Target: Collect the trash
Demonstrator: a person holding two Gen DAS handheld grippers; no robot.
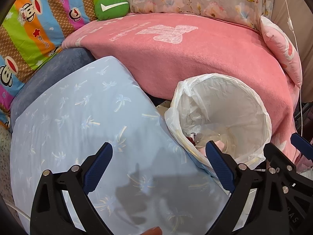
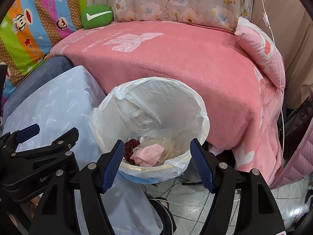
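Note:
A trash bin lined with a white plastic bag (image 2: 148, 105) stands on the floor against the bed. In it lie a pink face mask (image 2: 148, 155), a dark red scrunchie (image 2: 131, 146) and crumpled clear plastic. My right gripper (image 2: 157, 148) is open and empty, just above the bin's near rim. My left gripper (image 1: 159, 152) is open and empty above a light blue pillow (image 1: 78, 117), left of the bin (image 1: 221, 105). The left gripper also shows at the left of the right wrist view (image 2: 49, 133).
A pink blanket (image 2: 176, 62) covers the bed behind the bin. A green cushion (image 1: 111, 6), a striped cartoon quilt (image 1: 29, 29) and a floral cover (image 2: 176, 0) lie at the back. A pink pillow (image 2: 260, 47) sits at right. Cables lie on the tiled floor (image 2: 185, 205).

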